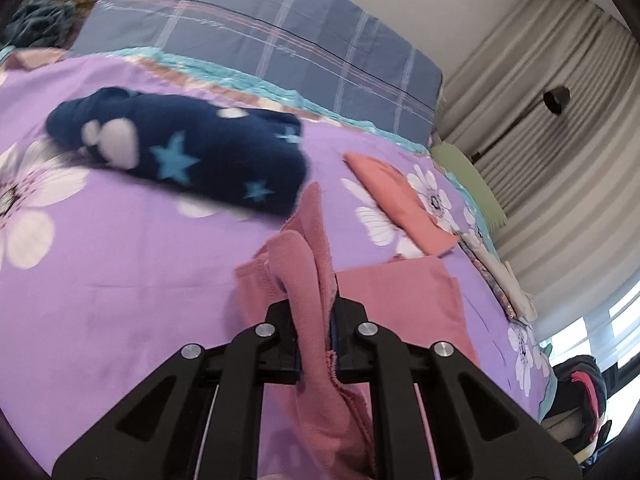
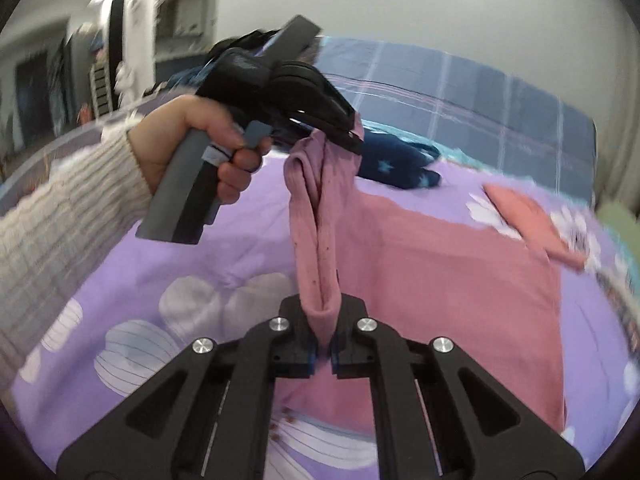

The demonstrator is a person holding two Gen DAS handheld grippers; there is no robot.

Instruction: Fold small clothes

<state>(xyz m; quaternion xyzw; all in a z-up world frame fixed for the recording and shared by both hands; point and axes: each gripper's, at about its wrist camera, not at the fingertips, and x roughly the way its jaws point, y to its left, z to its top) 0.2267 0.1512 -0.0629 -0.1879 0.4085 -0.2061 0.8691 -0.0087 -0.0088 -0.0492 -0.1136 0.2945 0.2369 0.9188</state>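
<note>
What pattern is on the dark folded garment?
Navy garment with light blue stars and white blotches; clearest in the left wrist view.

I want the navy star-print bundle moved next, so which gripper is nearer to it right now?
Left, probably. In the right wrist view, the left gripper hangs just in front of the navy star-print bundle, while the right gripper sits further back. Both clamp the pink garment.

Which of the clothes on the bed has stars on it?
The dark blue bundle by the checked pillow. The pink garment and folded salmon piece are plain.
</note>
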